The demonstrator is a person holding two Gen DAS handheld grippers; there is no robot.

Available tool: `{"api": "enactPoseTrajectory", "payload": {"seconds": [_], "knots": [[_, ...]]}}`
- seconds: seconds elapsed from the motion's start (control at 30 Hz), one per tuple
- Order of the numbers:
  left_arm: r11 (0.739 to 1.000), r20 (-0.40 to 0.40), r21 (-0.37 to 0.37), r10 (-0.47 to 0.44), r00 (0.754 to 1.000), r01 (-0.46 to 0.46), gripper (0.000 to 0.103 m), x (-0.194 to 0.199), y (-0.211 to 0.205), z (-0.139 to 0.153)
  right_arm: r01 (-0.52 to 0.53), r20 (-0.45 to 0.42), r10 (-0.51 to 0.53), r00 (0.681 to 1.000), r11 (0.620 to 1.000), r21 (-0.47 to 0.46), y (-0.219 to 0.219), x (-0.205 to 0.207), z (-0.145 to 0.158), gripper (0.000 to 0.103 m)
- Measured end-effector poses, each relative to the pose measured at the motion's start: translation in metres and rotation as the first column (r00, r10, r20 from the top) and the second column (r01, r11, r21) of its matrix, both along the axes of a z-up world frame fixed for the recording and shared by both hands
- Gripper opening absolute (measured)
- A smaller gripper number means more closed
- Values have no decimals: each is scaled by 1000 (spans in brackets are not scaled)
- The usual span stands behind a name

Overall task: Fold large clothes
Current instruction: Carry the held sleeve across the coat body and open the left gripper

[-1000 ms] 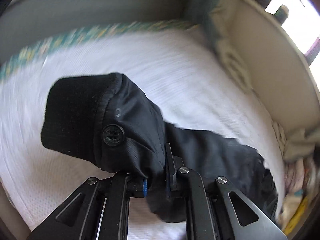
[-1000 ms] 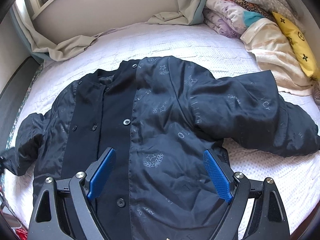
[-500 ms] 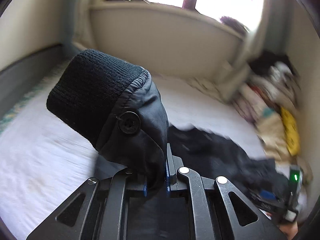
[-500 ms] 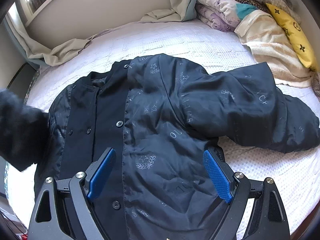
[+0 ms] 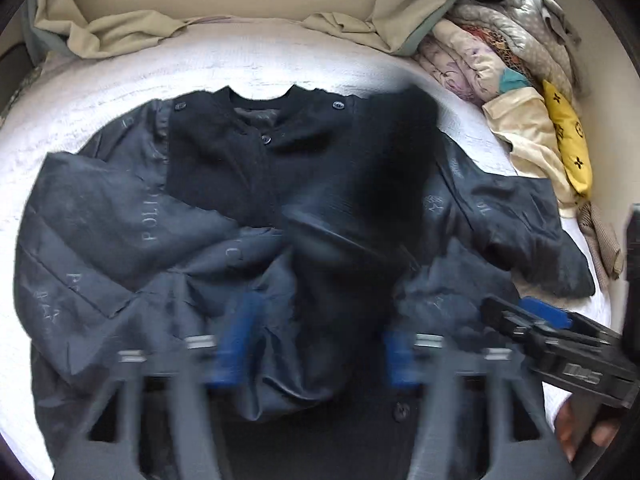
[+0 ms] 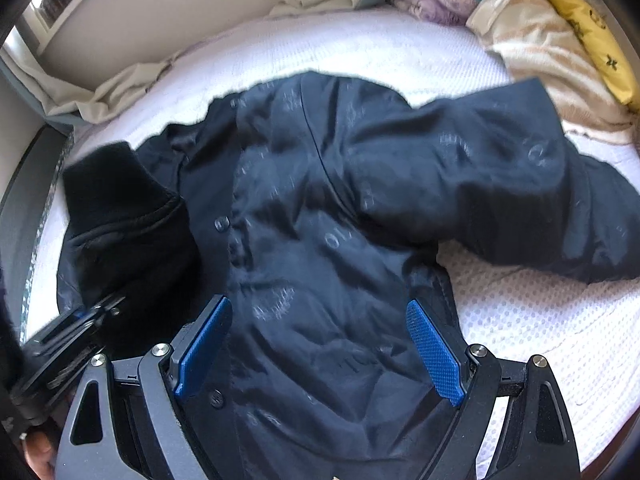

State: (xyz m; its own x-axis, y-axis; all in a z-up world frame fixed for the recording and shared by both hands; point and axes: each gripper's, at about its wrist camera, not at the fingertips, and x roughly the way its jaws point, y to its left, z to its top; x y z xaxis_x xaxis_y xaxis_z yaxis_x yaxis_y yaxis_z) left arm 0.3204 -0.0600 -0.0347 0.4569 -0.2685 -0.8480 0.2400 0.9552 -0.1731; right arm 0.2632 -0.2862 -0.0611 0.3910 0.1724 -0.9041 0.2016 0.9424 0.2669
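Broadly, the black jacket (image 6: pixel 320 240) lies front-up on the white bed (image 6: pixel 520 320), one sleeve (image 6: pixel 500 184) stretched rightward beyond the right gripper (image 6: pixel 320 352), jaws apart; left gripper (image 5: pixel 316 344) blurred, seemingly apart over the folded sleeve

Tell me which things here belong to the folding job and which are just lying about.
Job: black jacket, its knit-cuffed sleeve folded across the front, left gripper, right gripper.
Lying about: pile of bedding, yellow pillow, beige sheet.

The jacket (image 5: pixel 132 216) sleeve carries faint grey lettering that reads "POLIC".
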Motion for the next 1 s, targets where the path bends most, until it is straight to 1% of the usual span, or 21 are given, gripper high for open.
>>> {"api": "enactPoseTrajectory", "payload": {"seconds": [0.03,0.1,0.13,0.17,0.23,0.3,0.33,0.37,0.4,0.57,0.63,0.73,0.77,0.83,0.87,0.9,0.93,0.97,1.0], "knots": [[1000,28,3,-5,1000,5,90,-8,4,11,-6,-17,6,1000,1000,-2,-1,0,-5,88],[1000,63,16,-26,998,25,92,-17,6,22,-14,-40,13,999,1000,-19,-1,1,-14,88],[999,82,26,-37,996,35,95,-22,8,29,-17,-49,15,999,999,-32,-1,1,-17,88],[999,107,39,-40,993,36,98,-28,12,36,-22,-59,20,998,999,-48,-1,1,-22,88],[997,172,76,-26,985,13,101,-34,20,49,-38,-71,33,997,997,-68,1,1,-28,88],[993,227,116,-13,974,-14,102,-39,28,56,-65,-90,57,994,994,-83,3,0,-34,89],[990,258,138,-7,966,-30,102,-40,32,60,-80,-96,72,993,993,-86,6,-1,-38,93],[987,283,154,1,959,-47,102,-42,37,64,-97,-103,88,991,992,-80,8,-2,-42,100],[985,303,164,8,953,-61,102,-44,41,66,-108,-111,99,989,992,-73,10,-2,-45,103],[980,373,163,43,927,-111,102,-53,57,79,-132,-140,113,984,982,-138,23,-8,-56,103],[976,406,165,63,912,-141,102,-57,63,85,-141,-139,120,983,978,-153,25,-10,-57,103],[980,436,128,85,896,-155,102,-61,72,97,-187,-155,163,974,970,-152,27,-9,-55,103],[981,450,103,99,887,-162,102,-64,77,102,-198,-166,174,971,970,-142,27,-10,-52,103],[985,498,49,118,859,-164,102,-70,86,112,-189,-158,170,973,975,-115,22,-14,-41,103],[986,529,24,129,839,-167,102,-74,91,117,-174,-128,161,979,980,-100,17,-18,-30,103],[985,568,-5,144,810,-172,102,-80,96,122,-164,-101,154,983,982,-95,13,-20,-20,103],[984,594,-27,157,789,-176,102,-84,100,126,-154,-69,148,987,984,-94,9,-23,-10,103],[982,607,-45,173,776,-183,102,-87,104,129,-142,-25,140,990,986,-90,4,-26,2,103],[979,607,-62,192,771,-195,102,-87,107,132,-126,24,128,991,989,-72,-1,-29,14,103]]}}
